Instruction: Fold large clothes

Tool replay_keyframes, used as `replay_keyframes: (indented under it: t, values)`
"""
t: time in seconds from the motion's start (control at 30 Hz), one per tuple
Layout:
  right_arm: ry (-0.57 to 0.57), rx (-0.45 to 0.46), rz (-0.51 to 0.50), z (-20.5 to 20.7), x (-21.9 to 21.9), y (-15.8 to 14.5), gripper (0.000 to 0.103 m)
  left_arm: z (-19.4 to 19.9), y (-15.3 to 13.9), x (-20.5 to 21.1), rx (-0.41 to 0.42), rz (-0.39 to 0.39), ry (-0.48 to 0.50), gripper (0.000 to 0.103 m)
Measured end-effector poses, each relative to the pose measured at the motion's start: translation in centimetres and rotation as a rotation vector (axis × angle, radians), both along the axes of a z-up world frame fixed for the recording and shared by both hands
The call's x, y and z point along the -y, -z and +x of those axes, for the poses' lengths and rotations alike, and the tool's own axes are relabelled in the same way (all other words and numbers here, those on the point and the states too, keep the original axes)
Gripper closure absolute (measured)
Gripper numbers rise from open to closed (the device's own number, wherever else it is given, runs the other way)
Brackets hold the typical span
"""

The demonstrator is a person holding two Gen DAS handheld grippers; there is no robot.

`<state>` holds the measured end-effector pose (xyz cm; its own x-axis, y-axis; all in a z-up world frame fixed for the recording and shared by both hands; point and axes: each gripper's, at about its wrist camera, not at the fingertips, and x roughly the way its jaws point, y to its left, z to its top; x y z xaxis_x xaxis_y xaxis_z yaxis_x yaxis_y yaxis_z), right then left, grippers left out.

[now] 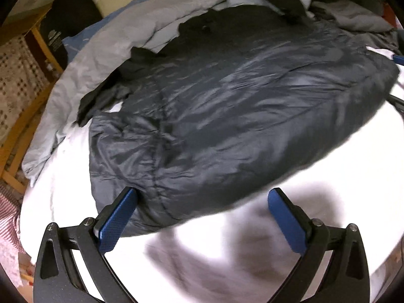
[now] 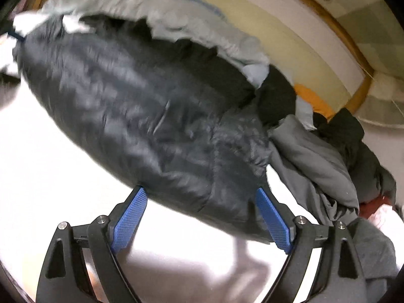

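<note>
Just ahead of both spread claws lies the puffy jacket.

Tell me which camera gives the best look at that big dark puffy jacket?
The left wrist view: the dark puffy jacket lies nearly whole on the white bed sheet, only mildly blurred. The right wrist view shows it too, but closer, tilted and more smeared.
</note>
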<state>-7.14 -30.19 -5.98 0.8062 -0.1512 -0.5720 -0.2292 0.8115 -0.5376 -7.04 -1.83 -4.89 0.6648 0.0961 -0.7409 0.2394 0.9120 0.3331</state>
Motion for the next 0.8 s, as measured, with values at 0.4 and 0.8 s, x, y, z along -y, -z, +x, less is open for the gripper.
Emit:
replay_keyframes:
  t: [0.4,0.8]
  values:
    - [0.067,-0.084,0.179,2.4,2.6,-1.3,0.083,0.9,-2.4,-4.6,0.008,-0.239,-0.078,0.069]
    - [-0.076,-0.324,0.388,-3.8,4.3,-5.7,0.083,-1.9,-6.0,-8.2,-0.193,-0.258,-0.014,0.069]
